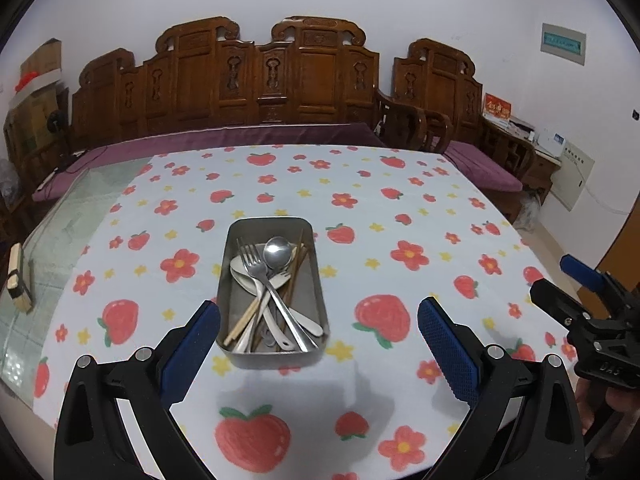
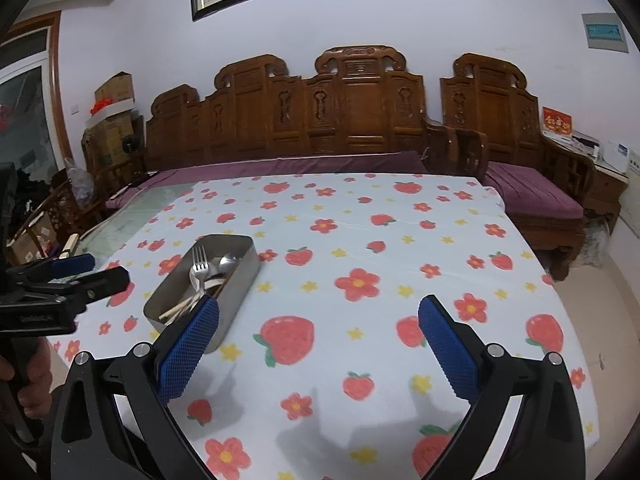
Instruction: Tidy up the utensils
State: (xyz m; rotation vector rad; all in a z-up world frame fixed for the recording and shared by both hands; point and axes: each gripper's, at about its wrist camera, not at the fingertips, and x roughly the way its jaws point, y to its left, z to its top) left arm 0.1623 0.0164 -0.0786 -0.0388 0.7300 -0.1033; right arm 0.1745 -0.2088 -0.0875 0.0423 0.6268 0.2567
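Observation:
A rectangular metal box sits on the strawberry-print tablecloth. It holds a fork, spoons and wooden chopsticks in a pile. My left gripper is open and empty, just short of the box's near end. In the right wrist view the box lies to the left, past the left fingertip. My right gripper is open and empty above bare cloth. The right gripper also shows at the right edge of the left wrist view.
A carved wooden bench with purple cushions stands behind the table. A glass tabletop strip lies uncovered at the left, with a small brush on it. The cloth stretches right of the box.

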